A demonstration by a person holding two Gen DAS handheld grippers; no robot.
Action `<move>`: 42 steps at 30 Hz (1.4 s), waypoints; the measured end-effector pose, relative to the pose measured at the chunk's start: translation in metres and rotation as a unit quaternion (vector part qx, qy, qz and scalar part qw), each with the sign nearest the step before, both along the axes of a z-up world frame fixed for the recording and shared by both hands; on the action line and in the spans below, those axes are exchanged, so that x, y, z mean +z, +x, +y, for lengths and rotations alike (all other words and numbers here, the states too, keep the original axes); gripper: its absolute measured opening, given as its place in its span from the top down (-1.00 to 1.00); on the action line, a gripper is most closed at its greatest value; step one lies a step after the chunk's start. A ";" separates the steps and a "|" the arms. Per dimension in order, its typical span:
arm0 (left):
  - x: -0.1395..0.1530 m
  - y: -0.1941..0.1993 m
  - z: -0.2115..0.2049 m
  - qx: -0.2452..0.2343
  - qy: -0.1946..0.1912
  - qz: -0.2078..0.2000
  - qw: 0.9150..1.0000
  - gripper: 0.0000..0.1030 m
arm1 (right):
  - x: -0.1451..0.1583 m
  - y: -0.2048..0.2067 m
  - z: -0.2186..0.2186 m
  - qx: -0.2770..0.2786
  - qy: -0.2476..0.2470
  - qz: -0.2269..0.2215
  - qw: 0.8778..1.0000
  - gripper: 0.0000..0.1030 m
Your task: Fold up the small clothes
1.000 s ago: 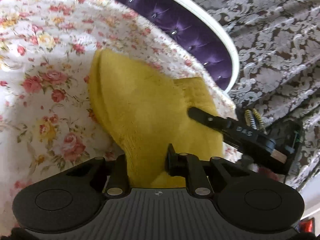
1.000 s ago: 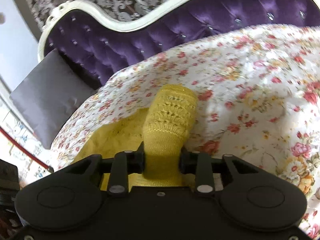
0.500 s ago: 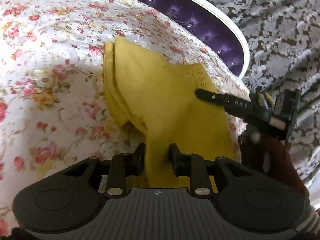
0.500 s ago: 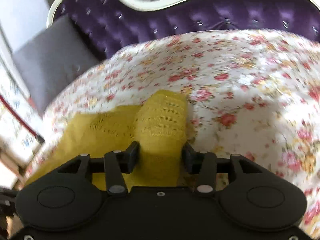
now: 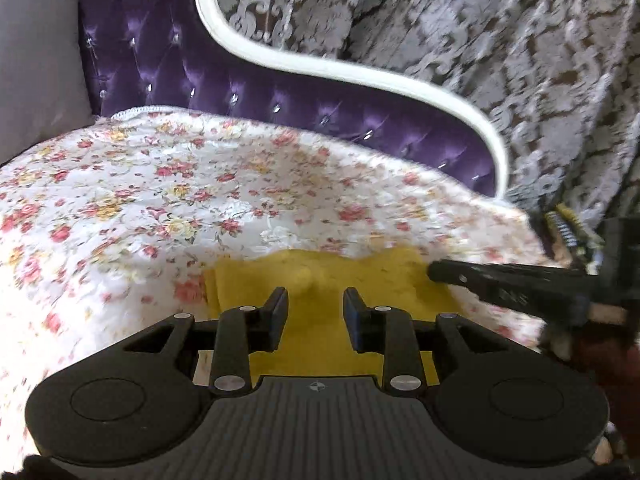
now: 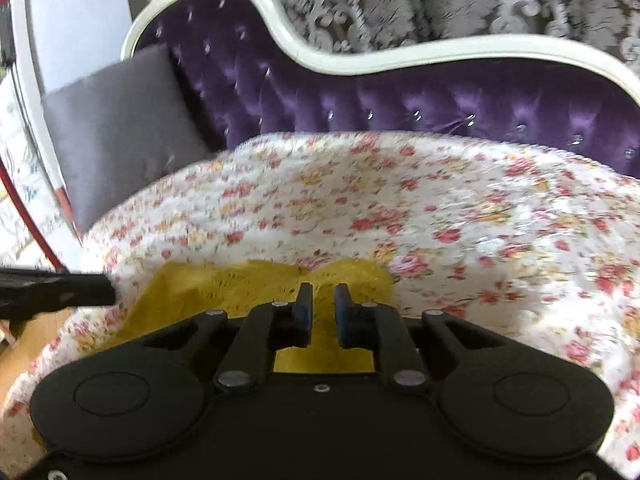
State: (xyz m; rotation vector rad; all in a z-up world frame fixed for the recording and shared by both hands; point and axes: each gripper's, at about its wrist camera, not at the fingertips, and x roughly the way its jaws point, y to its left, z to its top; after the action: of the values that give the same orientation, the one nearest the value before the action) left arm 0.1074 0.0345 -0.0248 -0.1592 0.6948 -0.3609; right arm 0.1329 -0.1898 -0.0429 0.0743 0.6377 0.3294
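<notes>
A small mustard-yellow knitted garment (image 5: 352,280) lies folded flat on the floral bedspread (image 5: 160,208); it also shows in the right wrist view (image 6: 240,288). My left gripper (image 5: 316,300) is open and empty just above the garment's near part. My right gripper (image 6: 320,300) has its jaws close together with a narrow gap and nothing between them, over the garment's right end. Each gripper shows in the other's view: the right one at the right edge (image 5: 500,284), the left one at the left edge (image 6: 56,286). The garment's near edge is hidden under the gripper bodies.
A purple tufted sofa back (image 5: 240,92) with a white frame (image 5: 360,72) curves behind the bedspread. A grey cushion (image 6: 116,128) leans at the left end. A patterned grey curtain (image 5: 500,60) hangs behind. The bedspread's edge drops off at the right (image 5: 520,216).
Both grippers have let go of the yellow garment and pulled back and up. The garment now lies flat on the bedspread. The views have tilted up toward the sofa back.
</notes>
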 end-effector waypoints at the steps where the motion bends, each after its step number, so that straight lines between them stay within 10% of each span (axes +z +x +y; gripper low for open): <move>1: -0.008 0.009 -0.002 0.002 0.007 0.006 1.000 0.43 | -0.004 0.005 0.004 -0.002 -0.013 0.004 1.000 0.61; 12: -0.034 0.039 0.017 0.025 0.054 0.037 0.998 0.44 | -0.020 0.018 -0.008 -0.028 0.001 0.021 0.999 0.56; 21: 0.009 -0.018 0.005 -0.013 0.054 0.001 0.998 0.38 | 0.022 -0.038 -0.014 -0.005 0.016 -0.008 1.000 0.34; 30: -0.026 -0.049 -0.002 -0.015 0.090 0.043 0.995 0.32 | -0.009 -0.086 0.007 0.017 -0.050 0.041 0.998 0.16; 42: -0.018 -0.076 0.017 0.065 0.059 0.047 0.995 -0.53 | -0.009 -0.123 0.003 -0.020 -0.069 0.031 0.997 -0.36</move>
State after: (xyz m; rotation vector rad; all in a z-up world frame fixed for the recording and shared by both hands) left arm 0.0310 0.0515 -0.0425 -0.1097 0.7932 -0.1883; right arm 0.0103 -0.1871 -0.0523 -0.0354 0.7186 0.2444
